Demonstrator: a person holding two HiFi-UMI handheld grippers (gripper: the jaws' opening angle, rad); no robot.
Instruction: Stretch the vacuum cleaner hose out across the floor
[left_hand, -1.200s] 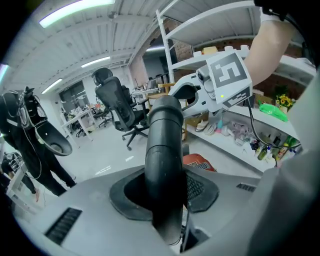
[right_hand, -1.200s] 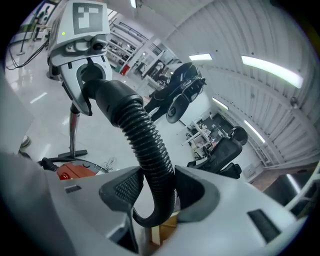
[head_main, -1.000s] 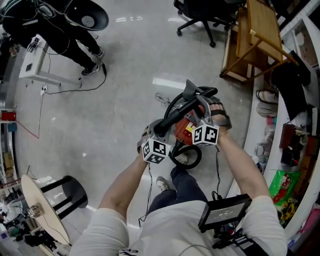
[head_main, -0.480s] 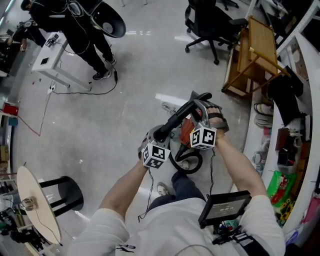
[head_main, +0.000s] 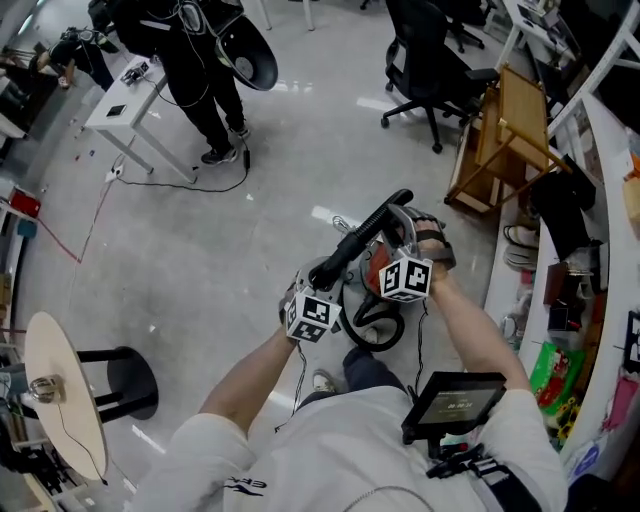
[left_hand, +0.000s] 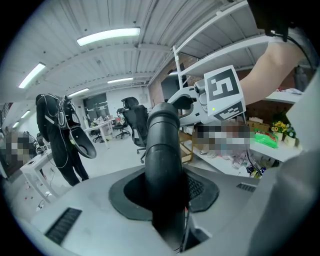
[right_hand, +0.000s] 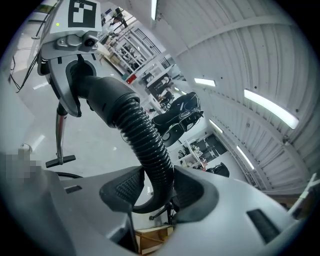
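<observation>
The vacuum cleaner's black hose (head_main: 362, 238) is held up between both hands above the red vacuum body (head_main: 374, 262). My left gripper (head_main: 320, 272) is shut on the hose's smooth rigid end (left_hand: 162, 155), which fills the gap between its jaws. My right gripper (head_main: 398, 222) is shut on the ribbed hose (right_hand: 147, 142) a short way along. In the right gripper view the left gripper (right_hand: 75, 60) shows clamped on the rigid end. A loop of hose (head_main: 378, 322) hangs below the hands. The left gripper view shows the right gripper (left_hand: 212, 97) close by.
A person in black (head_main: 200, 60) stands by a white table (head_main: 125, 100) at the far left. An office chair (head_main: 430, 65) and a wooden rack (head_main: 505, 100) are ahead on the right, with shelves (head_main: 590, 260) along the right. A black stool (head_main: 128, 382) and cables (head_main: 180, 183) are on the floor.
Both grippers have risen with the hose still clamped in them, and the floor and vacuum look further below. The head view now takes in more of the room ahead.
</observation>
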